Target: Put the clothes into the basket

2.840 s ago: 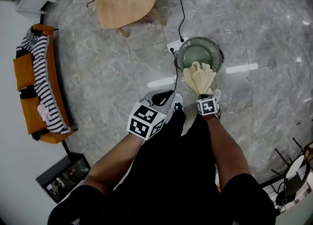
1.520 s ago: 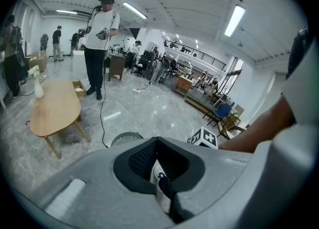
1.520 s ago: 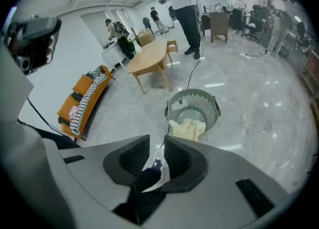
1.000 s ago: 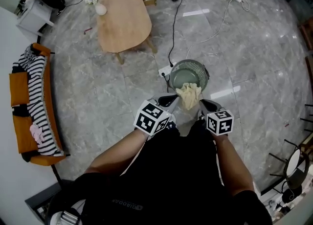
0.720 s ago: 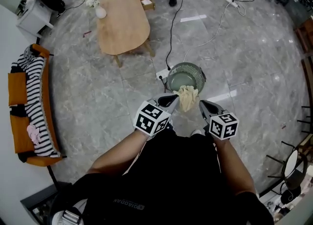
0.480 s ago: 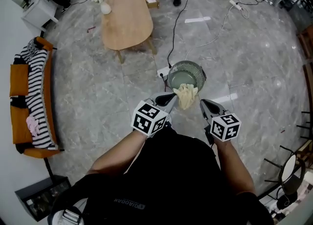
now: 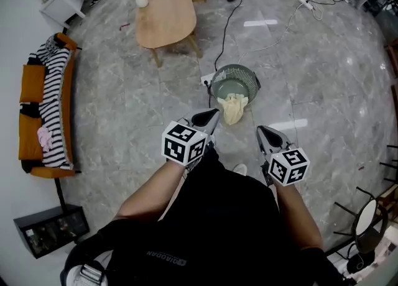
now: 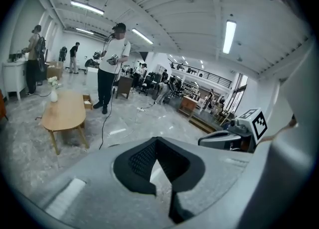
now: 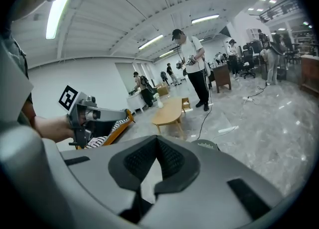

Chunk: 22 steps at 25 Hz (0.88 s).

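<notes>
Looking down in the head view, we see the basket (image 7: pixel 251 79) on the floor at about 12 o'clock from our body. The cream cloth (image 7: pixel 233 108) is draped over its near rim at 6 o'clock, part inside and part hanging outside towards the floor. The left gripper (image 7: pixel 210 115) points at the cloth from about 7 o'clock, near it but apart. The right gripper (image 7: pixel 262 132) sits at about 5 o'clock from the basket, further off. A cable (image 7: pixel 231 23) runs from the basket towards 12 o'clock, beside the table (image 7: pixel 165 11). At 9 o'clock stands a sofa (image 7: pixel 30 120) with striped clothes (image 7: pixel 56 86) lying along it.

In the left gripper view, we find the jaws clenched, their pads meeting at the tips with nothing between them. The right gripper shows at 3 o'clock, the table at 9 o'clock, and a person (image 8: pixel 112 63) stands just past the table at about 11 o'clock.

In the right gripper view, we find the jaws clenched too, pads together and empty. The basket's rim peeks over the gripper body at about 4 o'clock from the jaw tips. The left gripper shows at 9 o'clock, with the sofa and striped clothes behind it, and the table lies beyond the jaws at 12 o'clock.
</notes>
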Each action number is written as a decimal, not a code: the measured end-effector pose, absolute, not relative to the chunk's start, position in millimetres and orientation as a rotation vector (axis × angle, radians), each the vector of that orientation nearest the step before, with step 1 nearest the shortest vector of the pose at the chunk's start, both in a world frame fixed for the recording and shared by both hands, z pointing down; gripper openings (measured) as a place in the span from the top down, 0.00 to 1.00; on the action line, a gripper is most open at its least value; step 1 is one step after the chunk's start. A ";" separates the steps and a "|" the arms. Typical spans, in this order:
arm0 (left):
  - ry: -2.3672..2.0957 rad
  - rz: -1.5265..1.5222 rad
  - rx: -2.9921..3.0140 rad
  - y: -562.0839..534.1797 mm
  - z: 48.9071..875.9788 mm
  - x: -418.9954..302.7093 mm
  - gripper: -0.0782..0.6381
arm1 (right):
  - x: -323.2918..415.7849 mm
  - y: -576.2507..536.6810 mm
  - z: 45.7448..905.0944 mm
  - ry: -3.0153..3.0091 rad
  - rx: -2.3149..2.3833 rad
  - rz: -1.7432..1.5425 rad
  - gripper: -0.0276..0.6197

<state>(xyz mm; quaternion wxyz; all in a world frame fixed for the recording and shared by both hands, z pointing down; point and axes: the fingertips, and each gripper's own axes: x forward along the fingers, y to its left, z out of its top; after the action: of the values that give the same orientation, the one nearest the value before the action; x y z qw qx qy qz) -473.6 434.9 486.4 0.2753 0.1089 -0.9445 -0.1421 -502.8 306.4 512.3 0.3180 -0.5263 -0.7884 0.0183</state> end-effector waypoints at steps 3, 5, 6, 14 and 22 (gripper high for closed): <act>-2.547 -0.379 0.276 407.4 484.3 -459.5 0.89 | -489.8 286.8 513.9 -2.052 -1.422 0.047 0.94; -2.540 -0.375 0.263 392.2 488.0 -449.9 0.89 | -482.0 275.5 517.1 -2.033 -1.437 0.061 0.93; -2.536 -0.381 0.253 385.4 490.0 -444.9 0.89 | -478.0 269.7 518.8 -2.023 -1.443 0.072 0.94; -2.544 -0.395 0.149 356.0 489.4 -409.7 0.89 | -456.3 236.5 518.6 -1.986 -1.506 0.090 0.93; -2.525 -0.352 0.140 344.9 484.9 -397.1 0.89 | -445.8 223.6 511.0 -1.973 -1.529 0.110 0.93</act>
<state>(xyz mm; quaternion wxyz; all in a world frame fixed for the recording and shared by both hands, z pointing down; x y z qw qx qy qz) -397.1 344.9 484.9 0.2902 0.0524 -0.9464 -0.1319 -445.8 223.6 511.0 0.3161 -0.5804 -0.7493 0.0418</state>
